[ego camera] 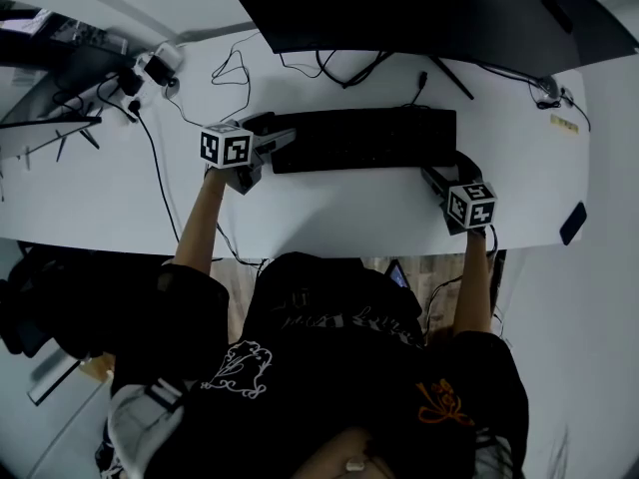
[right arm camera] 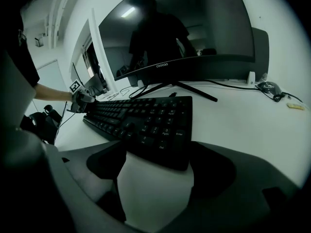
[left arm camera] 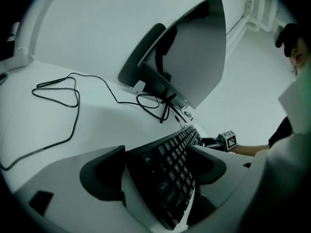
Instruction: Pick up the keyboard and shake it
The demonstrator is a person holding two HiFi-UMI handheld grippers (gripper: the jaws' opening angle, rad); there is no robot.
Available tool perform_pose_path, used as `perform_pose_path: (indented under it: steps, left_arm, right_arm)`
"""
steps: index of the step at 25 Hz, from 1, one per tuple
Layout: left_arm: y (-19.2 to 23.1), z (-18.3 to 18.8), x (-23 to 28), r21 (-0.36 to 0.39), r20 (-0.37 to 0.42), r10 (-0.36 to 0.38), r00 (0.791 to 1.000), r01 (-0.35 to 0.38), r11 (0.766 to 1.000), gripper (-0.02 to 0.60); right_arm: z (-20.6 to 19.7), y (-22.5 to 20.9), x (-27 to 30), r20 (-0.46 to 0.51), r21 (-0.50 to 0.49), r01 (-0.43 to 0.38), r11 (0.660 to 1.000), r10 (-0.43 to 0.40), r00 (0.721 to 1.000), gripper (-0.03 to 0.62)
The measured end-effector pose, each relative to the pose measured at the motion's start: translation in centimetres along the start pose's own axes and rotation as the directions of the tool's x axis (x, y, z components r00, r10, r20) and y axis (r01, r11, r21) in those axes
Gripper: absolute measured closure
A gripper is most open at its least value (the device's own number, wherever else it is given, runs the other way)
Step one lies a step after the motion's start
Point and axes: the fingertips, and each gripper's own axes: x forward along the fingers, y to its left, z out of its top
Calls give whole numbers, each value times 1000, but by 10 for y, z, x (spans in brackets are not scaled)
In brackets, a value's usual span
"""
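A black keyboard (ego camera: 364,138) lies flat on the white desk (ego camera: 349,213) in front of the monitor. My left gripper (ego camera: 278,146) is at the keyboard's left end. In the left gripper view the Esc end of the keyboard (left arm camera: 177,152) sits between the jaws of the left gripper (left arm camera: 163,171), which stand wide and do not clamp it. My right gripper (ego camera: 436,175) is at the keyboard's right end. In the right gripper view the numpad corner of the keyboard (right arm camera: 141,120) reaches just in between the spread jaws of the right gripper (right arm camera: 155,161), with bare desk showing beside it.
A large curved monitor (ego camera: 429,8) stands behind the keyboard on a splayed foot. Loose black cables (ego camera: 235,68) loop over the desk at the back left. A small dark flat object (ego camera: 572,223) lies at the desk's right edge. More gear and wires (ego camera: 150,68) clutter the far left.
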Motion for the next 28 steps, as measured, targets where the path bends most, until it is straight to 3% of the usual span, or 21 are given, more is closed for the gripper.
perform_pose_path:
  steps: [5, 9, 12, 17, 19, 21, 22, 24, 25, 26, 28]
  left_arm:
    - [-10, 0, -14, -49, 67, -28, 997, 31, 998, 193]
    - [-21, 22, -30, -131, 243, -83, 967, 117, 984, 193]
    - [-21, 30, -38, -167, 292, -117, 949, 171, 971, 193]
    - [-23, 32, -39, -297, 329, -207, 921, 309, 903, 193]
    - [-22, 31, -37, -324, 304, -239, 922, 336, 884, 193]
    - [-21, 27, -35, -321, 250, -274, 929, 346, 881, 193]
    - [-21, 26, -36, -340, 238, -299, 924, 368, 866, 193]
    - [-25, 28, -40, -395, 267, -363, 893, 445, 804, 202]
    - [-27, 31, -42, -403, 286, -392, 874, 481, 779, 236]
    - [-31, 33, -43, -391, 293, -419, 859, 508, 768, 278]
    - [-44, 34, -38, -352, 288, -466, 837, 545, 761, 295]
  right_arm:
    - [1, 1, 1, 3, 12, 14, 1000, -14, 1000, 189]
    - [2, -1, 1, 7, 15, 15, 1000, -15, 1000, 187]
    - [2, -1, 1, 14, 30, 12, 999, -12, 1000, 186]
    - [1, -3, -1, 19, 44, 18, 999, -19, 1000, 184]
    - [2, -3, 0, 19, 46, 18, 999, -19, 1000, 184]
    - [2, -3, 0, 19, 40, 21, 999, -22, 1000, 184]
    - [1, -2, 0, 20, 37, 22, 999, -22, 1000, 183]
    - [2, -2, 0, 22, 37, 16, 999, -17, 1000, 181]
    - [2, -2, -1, 23, 40, 11, 999, -12, 1000, 181]
    - [2, -3, -1, 24, 42, 6, 999, -7, 1000, 181]
    - [3, -3, -1, 26, 47, 1, 999, -3, 1000, 180]
